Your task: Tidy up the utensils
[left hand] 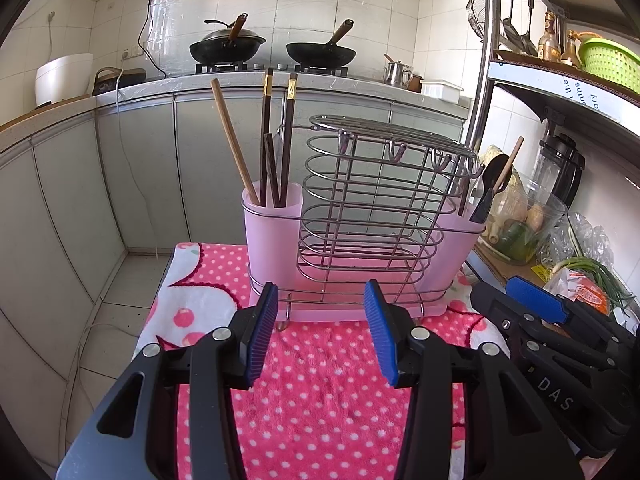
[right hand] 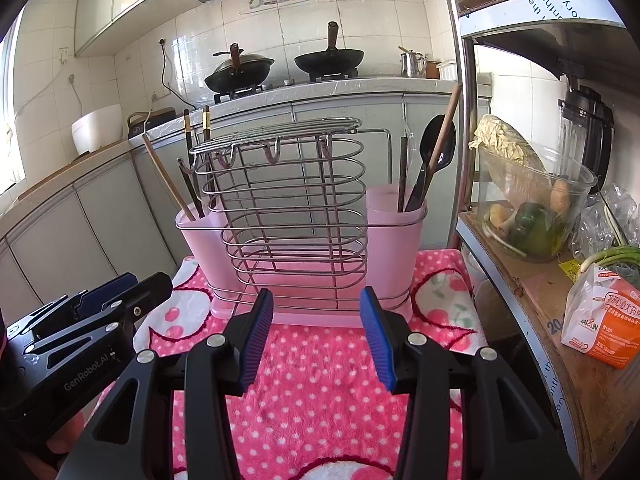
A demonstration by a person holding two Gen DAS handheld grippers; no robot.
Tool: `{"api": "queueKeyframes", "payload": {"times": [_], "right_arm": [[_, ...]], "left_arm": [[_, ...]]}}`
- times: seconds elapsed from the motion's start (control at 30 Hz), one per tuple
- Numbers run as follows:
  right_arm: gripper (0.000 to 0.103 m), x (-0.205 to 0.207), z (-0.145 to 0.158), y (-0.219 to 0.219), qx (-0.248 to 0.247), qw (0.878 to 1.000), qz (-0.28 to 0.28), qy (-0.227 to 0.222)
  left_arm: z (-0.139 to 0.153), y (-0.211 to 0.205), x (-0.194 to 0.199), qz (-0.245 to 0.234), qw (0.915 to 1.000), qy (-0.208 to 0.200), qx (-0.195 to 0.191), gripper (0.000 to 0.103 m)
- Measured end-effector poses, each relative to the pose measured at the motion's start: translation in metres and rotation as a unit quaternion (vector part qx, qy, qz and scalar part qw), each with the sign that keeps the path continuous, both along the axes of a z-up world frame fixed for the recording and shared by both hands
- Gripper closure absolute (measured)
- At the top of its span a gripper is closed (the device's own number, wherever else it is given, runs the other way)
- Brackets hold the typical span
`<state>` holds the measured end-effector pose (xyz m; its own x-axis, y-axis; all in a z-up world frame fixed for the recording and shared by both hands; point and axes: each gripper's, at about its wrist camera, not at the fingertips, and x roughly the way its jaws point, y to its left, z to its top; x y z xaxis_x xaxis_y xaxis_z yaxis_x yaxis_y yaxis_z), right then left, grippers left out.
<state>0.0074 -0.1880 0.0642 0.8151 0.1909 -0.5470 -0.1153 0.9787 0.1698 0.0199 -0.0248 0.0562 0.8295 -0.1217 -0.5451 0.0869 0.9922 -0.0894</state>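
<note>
A pink utensil holder (left hand: 272,236) (right hand: 394,236) with a wire rack (left hand: 372,208) (right hand: 296,208) in its middle stands on a pink polka-dot towel (left hand: 320,380) (right hand: 316,380). Its left cup holds several chopsticks (left hand: 276,148) (right hand: 192,176). Its right cup holds a black spoon (left hand: 494,178) (right hand: 438,152) and more chopsticks. My left gripper (left hand: 322,300) hovers open over the towel just in front of the holder, nothing between its blue pads. Beside it, my right gripper (right hand: 316,302) (left hand: 532,300) also stands open and empty.
A shelf (right hand: 536,292) at the right carries a glass bowl of vegetables (right hand: 528,208), a carton (right hand: 600,320) and a blender (right hand: 588,132). Behind, a counter (left hand: 248,82) bears two woks (left hand: 228,46) (left hand: 320,54), a kettle (left hand: 398,72) and a rice cooker (left hand: 62,78).
</note>
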Motion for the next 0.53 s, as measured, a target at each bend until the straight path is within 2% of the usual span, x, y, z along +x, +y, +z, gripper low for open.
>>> {"api": "queueKeyframes", "payload": {"times": [0.53], "right_arm": [[0.058,0.0037,-0.0048,-0.0006,-0.001,1.0,0.0,0.005]], "left_arm": [[-0.0052,0.0005,0.0052,-0.003,1.0,0.005,0.001,0.058]]}}
